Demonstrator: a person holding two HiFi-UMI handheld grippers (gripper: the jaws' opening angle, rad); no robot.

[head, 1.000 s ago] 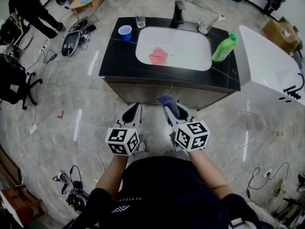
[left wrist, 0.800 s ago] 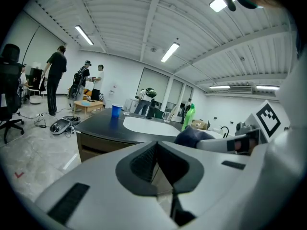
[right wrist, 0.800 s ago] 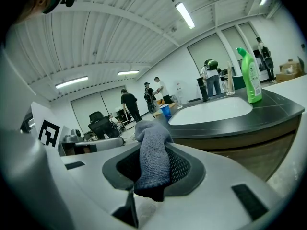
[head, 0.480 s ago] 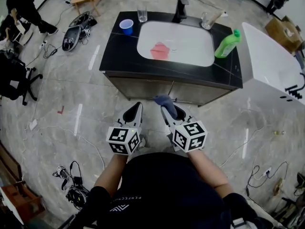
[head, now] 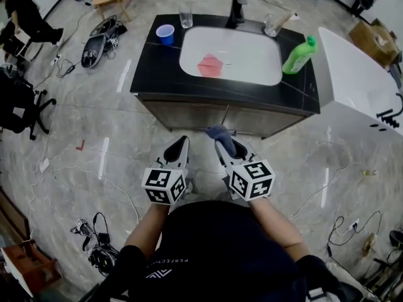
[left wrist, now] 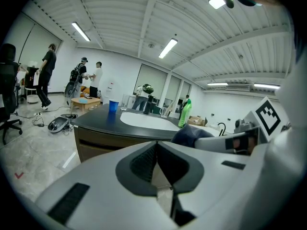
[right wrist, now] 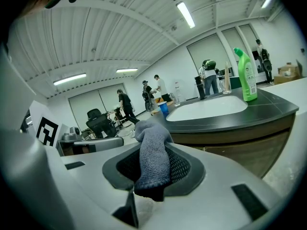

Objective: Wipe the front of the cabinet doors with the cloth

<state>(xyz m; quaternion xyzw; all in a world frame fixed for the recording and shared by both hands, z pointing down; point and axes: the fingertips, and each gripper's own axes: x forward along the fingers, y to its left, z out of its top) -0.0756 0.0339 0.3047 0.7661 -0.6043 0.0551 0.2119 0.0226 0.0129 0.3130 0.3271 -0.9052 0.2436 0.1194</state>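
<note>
The cloth [head: 217,132] stayed pinched in our right gripper [head: 225,146], just short of the doors [head: 189,114], barely nearer than a second before. We judged wiping not yet begun. Our left gripper [head: 177,150] hung beside it, jaws pressed together, empty.

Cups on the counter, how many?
3. A blue cup at the back left of the counter, a clear glass just left of the faucet, a second clear glass right of it. None seems hidden.

a lab-like workspace: freestanding sink vanity [head: 227,74], loose floor cables [head: 94,231], office chair [head: 22,109], strip-lit ceiling [left wrist: 168,48].
</note>
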